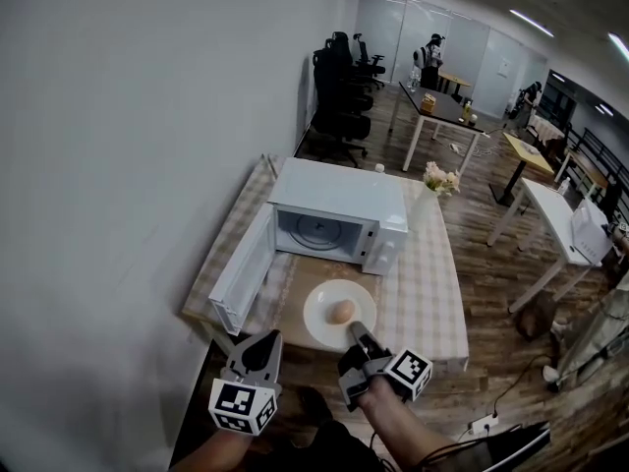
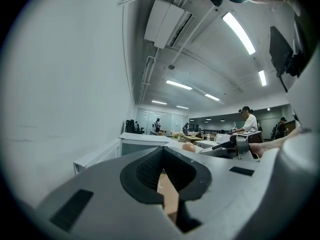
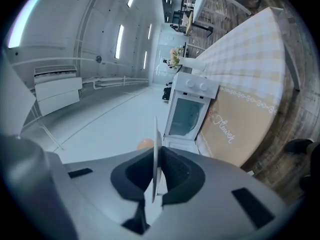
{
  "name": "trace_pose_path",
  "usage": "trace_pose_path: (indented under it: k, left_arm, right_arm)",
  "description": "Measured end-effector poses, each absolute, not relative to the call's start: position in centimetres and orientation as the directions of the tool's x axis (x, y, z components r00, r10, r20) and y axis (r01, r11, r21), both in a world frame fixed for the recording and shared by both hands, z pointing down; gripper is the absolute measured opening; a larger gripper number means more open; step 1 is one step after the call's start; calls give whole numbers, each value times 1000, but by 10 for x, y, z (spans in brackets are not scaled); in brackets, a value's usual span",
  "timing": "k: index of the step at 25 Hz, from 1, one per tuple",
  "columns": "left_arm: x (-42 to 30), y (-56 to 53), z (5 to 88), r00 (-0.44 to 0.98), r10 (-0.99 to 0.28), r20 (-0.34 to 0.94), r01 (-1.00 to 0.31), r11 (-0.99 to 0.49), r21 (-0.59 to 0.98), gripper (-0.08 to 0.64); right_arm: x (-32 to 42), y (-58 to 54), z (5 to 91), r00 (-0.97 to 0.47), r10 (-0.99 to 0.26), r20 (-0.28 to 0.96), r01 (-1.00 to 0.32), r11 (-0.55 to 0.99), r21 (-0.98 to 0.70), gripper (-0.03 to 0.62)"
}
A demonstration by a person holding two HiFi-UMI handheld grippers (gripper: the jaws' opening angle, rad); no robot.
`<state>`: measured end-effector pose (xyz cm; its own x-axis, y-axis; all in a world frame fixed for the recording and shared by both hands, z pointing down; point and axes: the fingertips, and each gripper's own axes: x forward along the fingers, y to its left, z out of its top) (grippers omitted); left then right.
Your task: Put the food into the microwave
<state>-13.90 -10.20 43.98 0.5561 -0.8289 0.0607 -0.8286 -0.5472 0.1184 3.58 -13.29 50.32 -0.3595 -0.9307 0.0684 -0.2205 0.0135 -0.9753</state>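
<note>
The right gripper [image 1: 359,332] is clamped on the near rim of the white plate [image 1: 319,324]. In the right gripper view the rim [image 3: 155,149] runs edge-on between the closed pads. The round tan food [image 1: 341,312] sits near the plate's middle, over the brown mat at the table's [image 1: 432,283] front edge, straight before the microwave [image 1: 339,200]. Its door [image 1: 241,273] hangs open toward the table's left edge. I cannot tell whether the plate rests on the mat or is just clear of it. The left gripper [image 1: 263,342] is closed on nothing, beside the table's front-left corner. The main risk seems to be the one-sided pinch. With the far rim unsupported, the plate could droop or twist in the pads and the food would roll off. The far rim could also catch the sill of the opening and jolt the food loose.
</note>
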Motion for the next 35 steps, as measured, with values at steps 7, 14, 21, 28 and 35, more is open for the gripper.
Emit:
trace_pose_path:
  k: [7,14,21,28,35]
  left_arm:
    - [-133,-145,441,531,-845,71,-847,-524,93,8]
    - [-124,-188,446,506,-856,102,-861,-495,116,8]
    - [-108,-227,467,505,-850,153,-863,-492,115,8]
    - [-100,-264,484,488,-852,191,-873,-474,115,8]
    - [-94,-289,498,472,-852,226,-881,-462,101,8]
  right_arm:
    - [32,-187,513,-400,-914,74,-216,16,-976,25]
    - [40,-241,517,-424,-901,94,-233,8,-972,25]
    - [47,-296,540,-434,-892,127,-247,-18,-969,25]
    - [49,-342,570,-456,-875,163,-241,-56,-969,26]
    - [45,-379,588,-465,-868,174,-240,-65,-969,26]
